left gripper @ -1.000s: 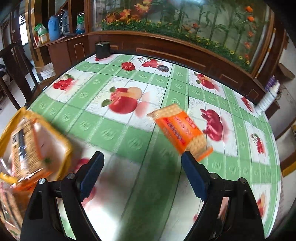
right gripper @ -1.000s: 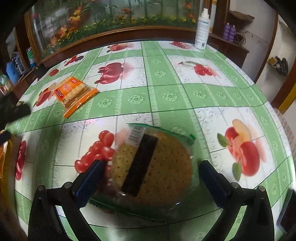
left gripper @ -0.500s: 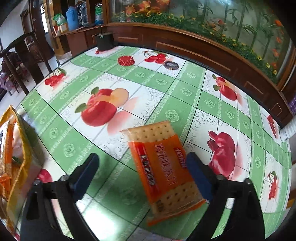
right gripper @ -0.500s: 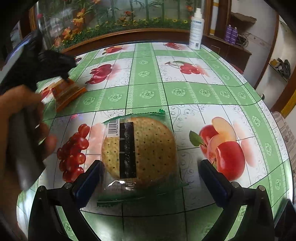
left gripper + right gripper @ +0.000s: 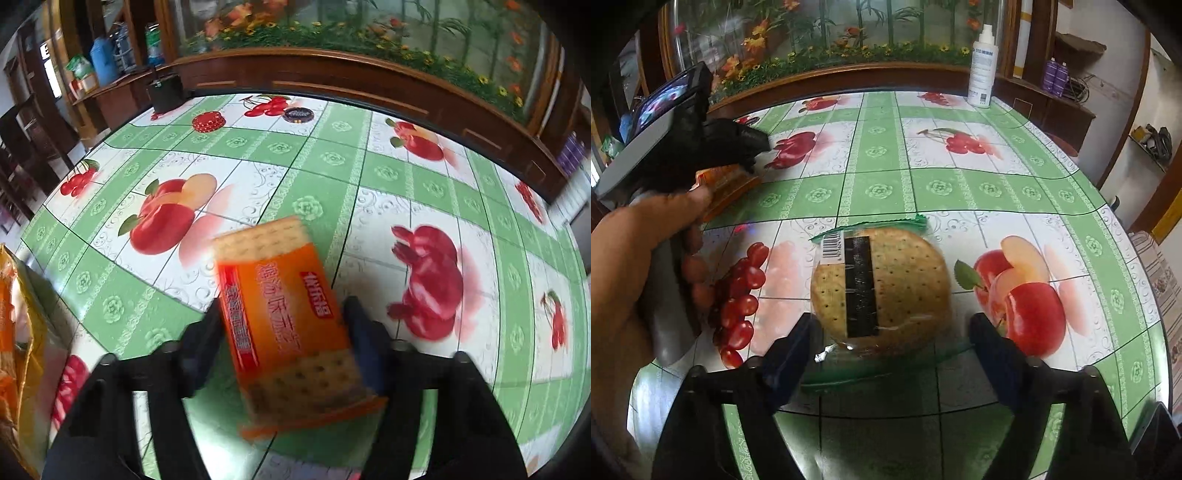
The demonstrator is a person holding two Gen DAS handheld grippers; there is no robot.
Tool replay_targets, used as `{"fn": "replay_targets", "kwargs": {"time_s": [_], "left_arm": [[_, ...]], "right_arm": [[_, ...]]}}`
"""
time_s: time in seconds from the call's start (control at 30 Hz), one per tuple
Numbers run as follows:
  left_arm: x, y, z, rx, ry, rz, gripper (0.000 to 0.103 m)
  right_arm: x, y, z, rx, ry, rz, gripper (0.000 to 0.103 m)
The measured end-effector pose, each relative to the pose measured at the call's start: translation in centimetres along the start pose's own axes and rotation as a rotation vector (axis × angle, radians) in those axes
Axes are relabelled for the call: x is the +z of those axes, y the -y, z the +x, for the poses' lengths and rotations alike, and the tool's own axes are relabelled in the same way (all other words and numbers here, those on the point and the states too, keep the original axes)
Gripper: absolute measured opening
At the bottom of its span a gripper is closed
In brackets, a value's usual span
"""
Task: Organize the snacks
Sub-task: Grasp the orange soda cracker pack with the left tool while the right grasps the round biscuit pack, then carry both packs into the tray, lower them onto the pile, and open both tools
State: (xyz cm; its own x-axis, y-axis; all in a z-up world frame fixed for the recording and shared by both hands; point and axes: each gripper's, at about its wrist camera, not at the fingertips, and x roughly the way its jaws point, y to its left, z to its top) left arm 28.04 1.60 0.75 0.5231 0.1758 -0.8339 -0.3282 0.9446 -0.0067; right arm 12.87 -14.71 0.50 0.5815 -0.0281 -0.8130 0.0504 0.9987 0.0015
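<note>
Orange rectangular cracker packet (image 5: 284, 317) lies on the green fruit-print tablecloth (image 5: 332, 158), pinched by the just-closing left gripper (image 5: 282, 328). The right gripper (image 5: 890, 343), narrowing, straddles the round clear-wrapped biscuit pack (image 5: 882, 288) without touching it.

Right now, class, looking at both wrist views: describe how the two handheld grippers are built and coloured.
Both are black frames with round bolt heads, each carrying two dark blue pads. The left gripper shows this up close, as does the right gripper. From the right view, the left tool has a grey handle, gripped by a bare hand, and a small screen on top.
</note>
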Motion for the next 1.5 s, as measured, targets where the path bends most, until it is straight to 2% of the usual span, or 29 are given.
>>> {"fn": "replay_targets", "kwargs": {"time_s": [0.1,0.37,0.7,1.0,1.2,1.27,1.37,1.5], "left_arm": [[-0.9,-0.6,-0.5,-0.031,0.011,0.038,0.056],[-4.8,-3.0,-3.1,-0.082,0.038,0.103,0.054],[-13.2,-7.3,-8.4,-0.101,0.079,0.211,0.055],[-19.5,-12.0,-12.6,-0.113,0.083,0.269,0.054],[-22.2,-14.8,-14.4,-0.080,0.101,0.293,0.054],[-22.0,-15.8,-14.9,-0.094,0.096,0.266,0.053],[-22.2,-16.5,-15.6,-0.080,0.117,0.274,0.053],[-22.9,-17.2,-15.6,-0.084,0.106,0.272,0.053]], "right_arm": [[-0.3,0.0,-0.4,0.002,0.004,-0.009,0.076],[-1.9,0.6,-1.8,0.041,0.013,0.004,0.073],[-5.6,0.4,-4.6,0.096,0.011,-0.034,0.073],[-10.0,-1.7,-7.7,0.164,0.015,-0.098,0.072],[-12.4,-3.2,-9.3,0.186,0.024,-0.128,0.072],[-12.7,-3.5,-9.8,0.199,0.026,-0.131,0.072],[-13.0,-4.2,-10.7,0.199,0.042,-0.142,0.072],[-13.5,-5.1,-10.9,0.216,0.033,-0.153,0.072]]}}
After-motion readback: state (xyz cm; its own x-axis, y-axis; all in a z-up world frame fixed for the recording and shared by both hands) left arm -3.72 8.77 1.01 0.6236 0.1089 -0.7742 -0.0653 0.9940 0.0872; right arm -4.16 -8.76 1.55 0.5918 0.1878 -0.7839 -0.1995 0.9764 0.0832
